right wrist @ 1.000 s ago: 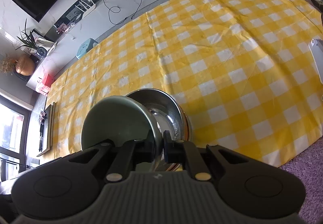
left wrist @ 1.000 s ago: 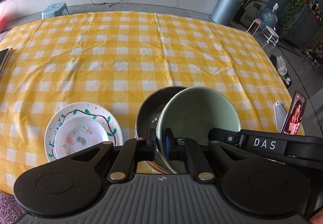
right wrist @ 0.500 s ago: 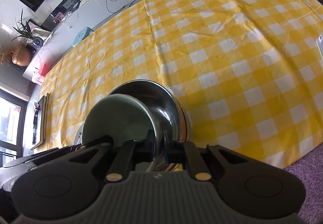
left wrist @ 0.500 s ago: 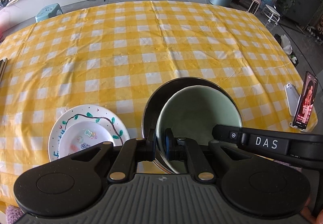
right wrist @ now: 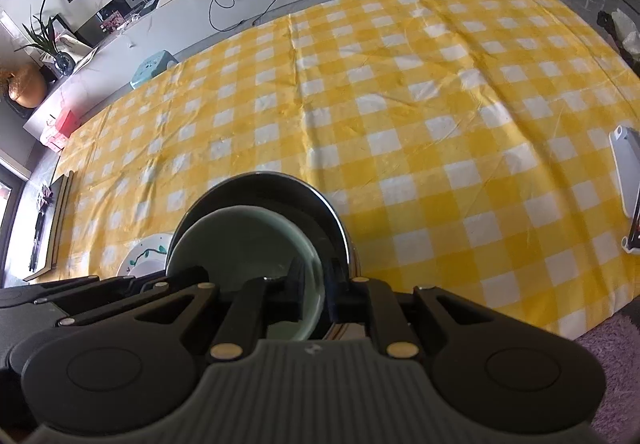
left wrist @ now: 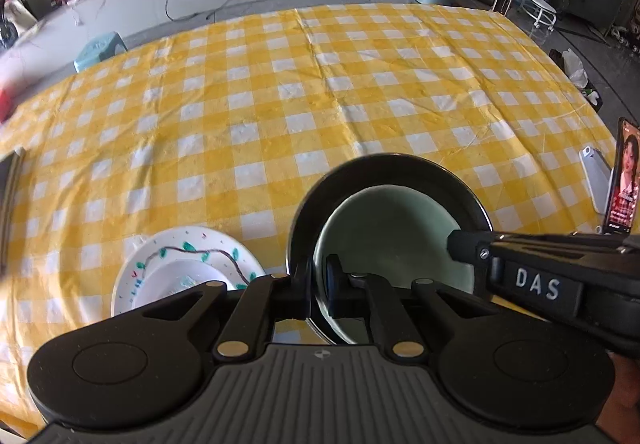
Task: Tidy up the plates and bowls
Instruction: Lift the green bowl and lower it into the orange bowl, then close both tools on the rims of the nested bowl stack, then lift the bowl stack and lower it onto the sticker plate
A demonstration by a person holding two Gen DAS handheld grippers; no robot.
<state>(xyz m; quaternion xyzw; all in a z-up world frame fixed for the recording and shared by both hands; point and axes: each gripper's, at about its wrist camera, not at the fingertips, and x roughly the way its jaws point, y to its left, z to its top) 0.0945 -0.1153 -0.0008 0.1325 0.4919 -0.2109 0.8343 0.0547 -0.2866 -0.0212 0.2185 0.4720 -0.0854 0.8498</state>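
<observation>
A pale green bowl point(left wrist: 392, 228) sits nested inside a steel bowl point(left wrist: 400, 168) near the front edge of the table. My left gripper point(left wrist: 318, 278) is shut on the green bowl's left rim. In the right wrist view the green bowl point(right wrist: 240, 244) lies within the steel bowl point(right wrist: 304, 196). My right gripper point(right wrist: 320, 284) straddles the green bowl's right rim; its jaws are opening and a thin gap shows beside the rim. A white plate with painted leaves point(left wrist: 188, 256) lies just left of the bowls, with a smaller plate on it.
A yellow checked tablecloth point(left wrist: 280, 104) covers the table. At the right edge a phone point(left wrist: 624, 180) stands upright beside a white device point(left wrist: 596, 176). A dark flat board point(left wrist: 8, 204) lies at the far left. A purple rug point(right wrist: 600, 344) lies below the front edge.
The green bowl, held tilted over the steel bowl before, has sunk down into it and levelled out. The right jaws have parted slightly around its rim.
</observation>
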